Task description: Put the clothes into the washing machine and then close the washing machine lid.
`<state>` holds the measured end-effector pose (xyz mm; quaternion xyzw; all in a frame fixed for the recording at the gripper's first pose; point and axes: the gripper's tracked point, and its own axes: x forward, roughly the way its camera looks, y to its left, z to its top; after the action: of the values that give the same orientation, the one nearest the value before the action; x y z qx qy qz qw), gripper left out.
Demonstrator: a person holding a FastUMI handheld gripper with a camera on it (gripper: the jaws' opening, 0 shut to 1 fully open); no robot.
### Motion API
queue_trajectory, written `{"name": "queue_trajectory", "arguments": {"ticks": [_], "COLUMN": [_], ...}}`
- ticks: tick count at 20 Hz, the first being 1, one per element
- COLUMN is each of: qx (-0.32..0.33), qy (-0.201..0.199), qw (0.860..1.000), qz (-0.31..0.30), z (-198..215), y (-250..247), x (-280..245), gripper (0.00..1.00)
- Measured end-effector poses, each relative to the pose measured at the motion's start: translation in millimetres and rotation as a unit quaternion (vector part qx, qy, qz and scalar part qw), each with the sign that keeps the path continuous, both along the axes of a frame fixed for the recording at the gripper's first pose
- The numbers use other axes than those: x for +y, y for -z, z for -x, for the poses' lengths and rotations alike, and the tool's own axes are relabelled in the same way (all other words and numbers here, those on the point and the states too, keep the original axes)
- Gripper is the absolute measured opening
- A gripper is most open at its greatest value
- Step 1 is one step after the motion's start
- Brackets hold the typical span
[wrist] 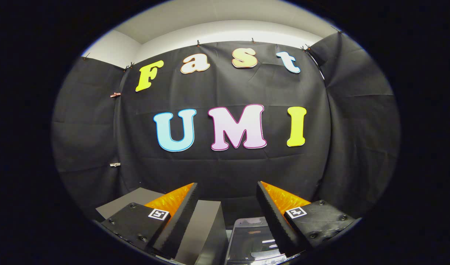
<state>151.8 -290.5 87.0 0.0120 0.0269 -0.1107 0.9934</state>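
My gripper (pixel 227 184) is held high and level, facing the black cloth wall, and it is open with a wide gap and nothing between its fingers. Low down between the fingers a glossy, dark, rounded panel (pixel 251 239) shows, which looks like the washing machine's lid; whether it is raised or down I cannot tell. Just left of it, partly behind the left finger (pixel 180 217), stands a grey box-like body (pixel 204 228).
A flat grey surface (pixel 131 202) lies beyond the left finger, against the cloth wall (pixel 228 92). The cloth wall closes in the space ahead and on both sides, with small clips (pixel 115 95) on its left seam.
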Motion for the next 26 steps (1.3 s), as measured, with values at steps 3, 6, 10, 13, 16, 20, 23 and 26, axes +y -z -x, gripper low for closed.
{"name": "queue_trajectory", "arguments": {"ticks": [3, 6, 10, 13, 16, 20, 23, 26], "qx": [-0.005, -0.003, -0.004, -0.001, -0.004, -0.005, -0.006, -0.004], "qy": [-0.001, -0.003, -0.007, -0.007, -0.008, -0.009, -0.012, -0.015], "qw": [1.000, 1.000, 1.000, 1.000, 1.000, 1.000, 1.000, 1.000], "qz": [0.003, 0.001, 0.003, 0.003, 0.003, 0.005, 0.006, 0.013], "z": [-1, -1, 1, 0, 1, 1, 1, 2], "y": [-3, -1, -2, -1, -3, -3, -5, -5], "x": [4, 8, 11, 11, 11, 13, 17, 20], "gripper": [0.99, 0.99, 0.99, 0.99, 0.99, 0.99, 0.99, 0.99]}}
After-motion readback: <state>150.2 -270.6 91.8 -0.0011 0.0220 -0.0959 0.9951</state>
